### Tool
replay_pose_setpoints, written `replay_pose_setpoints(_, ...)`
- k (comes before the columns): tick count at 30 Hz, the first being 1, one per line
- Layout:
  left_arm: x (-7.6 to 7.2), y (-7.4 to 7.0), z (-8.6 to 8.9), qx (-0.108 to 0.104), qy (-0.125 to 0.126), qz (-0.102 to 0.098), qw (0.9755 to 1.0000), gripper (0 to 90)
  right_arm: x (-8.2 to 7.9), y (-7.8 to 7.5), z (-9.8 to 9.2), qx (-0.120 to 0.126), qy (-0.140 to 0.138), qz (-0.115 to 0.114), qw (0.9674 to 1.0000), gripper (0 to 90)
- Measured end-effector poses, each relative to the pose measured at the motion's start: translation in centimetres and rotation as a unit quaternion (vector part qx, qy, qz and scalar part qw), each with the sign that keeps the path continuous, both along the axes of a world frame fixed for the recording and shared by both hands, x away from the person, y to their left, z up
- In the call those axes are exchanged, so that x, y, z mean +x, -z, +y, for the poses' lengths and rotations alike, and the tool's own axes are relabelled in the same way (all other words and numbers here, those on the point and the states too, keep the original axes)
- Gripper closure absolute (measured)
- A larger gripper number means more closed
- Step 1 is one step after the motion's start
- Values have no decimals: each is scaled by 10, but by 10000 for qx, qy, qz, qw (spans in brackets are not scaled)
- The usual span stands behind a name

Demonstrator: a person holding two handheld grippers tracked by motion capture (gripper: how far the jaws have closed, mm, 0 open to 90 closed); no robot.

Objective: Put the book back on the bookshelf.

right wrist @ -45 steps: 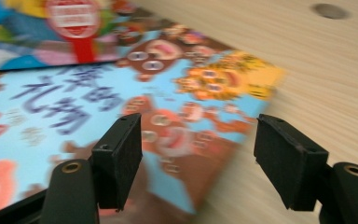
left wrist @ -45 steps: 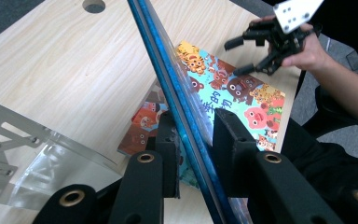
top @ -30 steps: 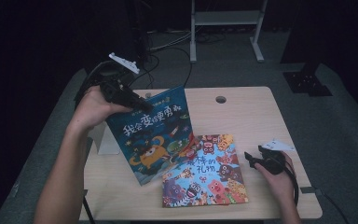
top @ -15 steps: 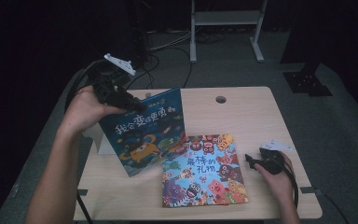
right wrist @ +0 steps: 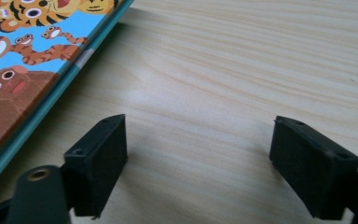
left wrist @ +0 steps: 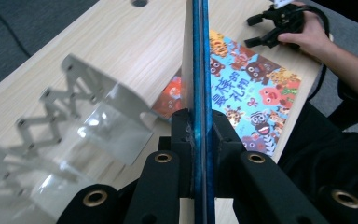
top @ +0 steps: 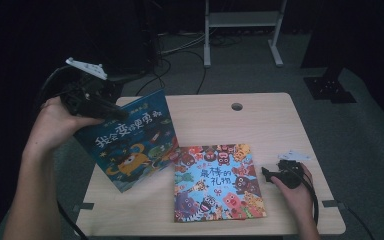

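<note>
Meanwhile, left hand-held gripper (left wrist: 198,135) clamps the blue book's (top: 130,142) edge; right hand-held gripper (right wrist: 198,172) gapes over bare table (right wrist: 242,74).

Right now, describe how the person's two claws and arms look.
Both claws are black. The left claw carries a grey three-cornered plate on top and trails a black cable; its squared pads sit on arms with brass-ringed pivots. The right claw has blocky black pads and a cable. Forearms are bare, no sleeves.

Blue book (top: 130,142) in left gripper (top: 111,106)
</note>
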State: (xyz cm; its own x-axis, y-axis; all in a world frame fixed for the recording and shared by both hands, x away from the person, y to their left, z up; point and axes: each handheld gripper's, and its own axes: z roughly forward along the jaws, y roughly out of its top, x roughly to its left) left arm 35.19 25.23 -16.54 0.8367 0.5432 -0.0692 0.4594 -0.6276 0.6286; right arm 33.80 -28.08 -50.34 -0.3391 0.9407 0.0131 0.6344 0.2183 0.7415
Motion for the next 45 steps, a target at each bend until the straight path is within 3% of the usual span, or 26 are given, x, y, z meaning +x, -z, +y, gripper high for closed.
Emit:
replay_pose_setpoints(7, -8, 3, 23, 121, -330, 44, 9994, 825, 0, 0, 3, -16, -26, 16, 10000, 146)
replay_pose_setpoints(18, -16, 11, 72, -50, -799, 133, 9967, 825, 0, 0, 3, -12, -29, 18, 10000, 146)
replay_pose_setpoints(23, -18, 16, 87, -6, -1035, 179, 9945, 825, 0, 0, 3, -13, -26, 26, 10000, 146)
replay_pose_setpoints(34, -18, 21, 110, -15, -1590, 189, 9871, 825, 0, 0, 3, -14, -27, 15, 10000, 146)
replay_pose_setpoints(40, -11, 25, 113, 190, -1921, 211, 9810, 825, 0, 0, 3, -11, -25, 19, 10000, 146)
replay_pose_setpoints(45, -7, 28, 114, 244, -2075, 258, 9776, 826, 0, 0, 3, -10, -25, 18, 10000, 146)
